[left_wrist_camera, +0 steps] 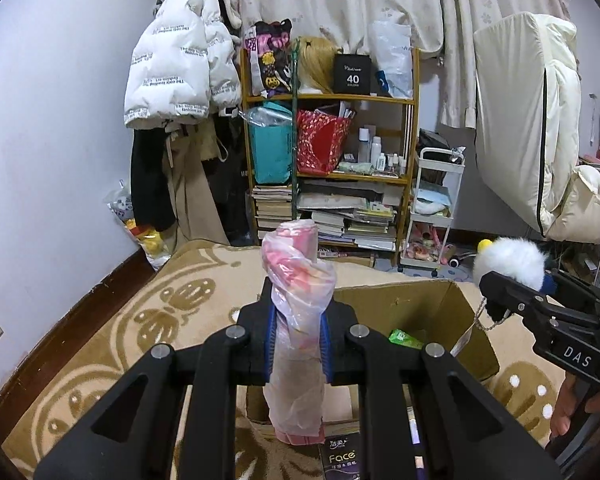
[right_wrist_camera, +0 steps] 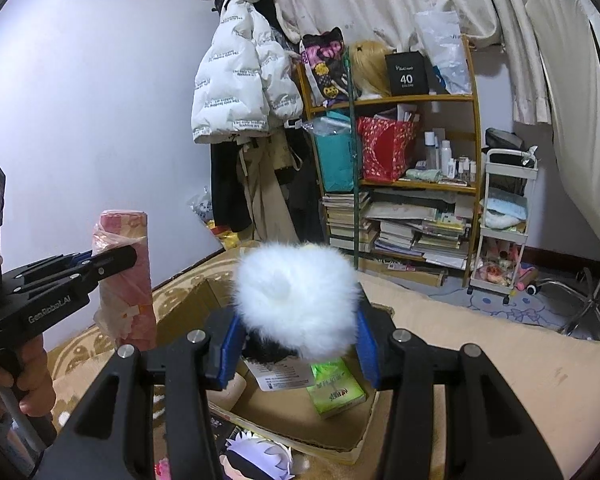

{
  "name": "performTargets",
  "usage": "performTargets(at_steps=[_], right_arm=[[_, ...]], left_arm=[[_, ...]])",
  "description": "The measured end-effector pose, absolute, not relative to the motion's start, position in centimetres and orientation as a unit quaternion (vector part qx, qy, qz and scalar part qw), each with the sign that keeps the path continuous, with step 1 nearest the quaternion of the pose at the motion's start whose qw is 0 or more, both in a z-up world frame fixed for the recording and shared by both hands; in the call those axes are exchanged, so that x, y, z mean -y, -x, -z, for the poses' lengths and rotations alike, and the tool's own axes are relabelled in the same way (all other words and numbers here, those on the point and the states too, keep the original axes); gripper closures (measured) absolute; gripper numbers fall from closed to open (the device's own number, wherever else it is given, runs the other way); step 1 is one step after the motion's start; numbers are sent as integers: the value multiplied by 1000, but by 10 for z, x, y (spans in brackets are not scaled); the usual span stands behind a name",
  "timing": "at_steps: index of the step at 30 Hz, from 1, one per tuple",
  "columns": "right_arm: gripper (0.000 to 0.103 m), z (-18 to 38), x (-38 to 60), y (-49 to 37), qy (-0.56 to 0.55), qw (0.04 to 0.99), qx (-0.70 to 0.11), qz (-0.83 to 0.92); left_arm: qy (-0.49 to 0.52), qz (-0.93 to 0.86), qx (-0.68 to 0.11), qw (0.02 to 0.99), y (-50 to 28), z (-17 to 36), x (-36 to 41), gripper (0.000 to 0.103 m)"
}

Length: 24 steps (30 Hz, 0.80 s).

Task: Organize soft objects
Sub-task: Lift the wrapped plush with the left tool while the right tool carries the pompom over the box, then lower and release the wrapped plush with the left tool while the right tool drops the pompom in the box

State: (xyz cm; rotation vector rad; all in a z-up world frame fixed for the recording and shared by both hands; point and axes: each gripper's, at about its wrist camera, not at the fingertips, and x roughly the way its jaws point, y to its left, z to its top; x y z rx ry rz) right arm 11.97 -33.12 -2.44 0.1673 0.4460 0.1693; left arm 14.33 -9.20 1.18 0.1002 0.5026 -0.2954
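A: What does the left tongs (left_wrist_camera: 299, 344) have hold of?

B: Its blue pads are closed tight on a pink roll wrapped in thin clear plastic (left_wrist_camera: 296, 320). The roll stands upright between them, sticking out above and below the grip. In the right wrist view the same roll (right_wrist_camera: 126, 276) shows at the left, clamped from the side, with a person's hand (right_wrist_camera: 28, 376) on the handle underneath

A: And the right tongs (right_wrist_camera: 300, 344)?

B: Closed on a white fluffy plush toy (right_wrist_camera: 298, 300). The fur bulges out above the blue pads, a dark part of the toy sits low between them, and a paper tag (right_wrist_camera: 278, 374) hangs beneath. From the left wrist view the plush (left_wrist_camera: 510, 262) shows a small yellow tip at its upper left

A: Where are both things relative to the box?

B: Both are held in the air over an open cardboard box (left_wrist_camera: 416, 300) that rests on a beige patterned blanket (left_wrist_camera: 112, 320). Inside the box lies a green tissue pack (right_wrist_camera: 336, 390)

A: Anything else close by?

B: A doll's head with white hair (right_wrist_camera: 256, 458) lies just outside the box's near edge
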Motion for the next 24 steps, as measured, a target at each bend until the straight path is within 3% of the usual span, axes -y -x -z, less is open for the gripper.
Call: performTargets(at_steps=[18, 21, 24], right_arm=[[51, 57, 331, -137, -92, 957, -263, -85], [50, 63, 331, -140, -95, 953, -274, -91], [49, 70, 332, -142, -97, 950, -284, -92]], left_arm=[[-24, 146, -290, 946, -169, 18, 93, 84], [-16, 141, -303, 942, -173, 23, 92, 77], [-23, 134, -321, 937, -176, 31, 92, 57]])
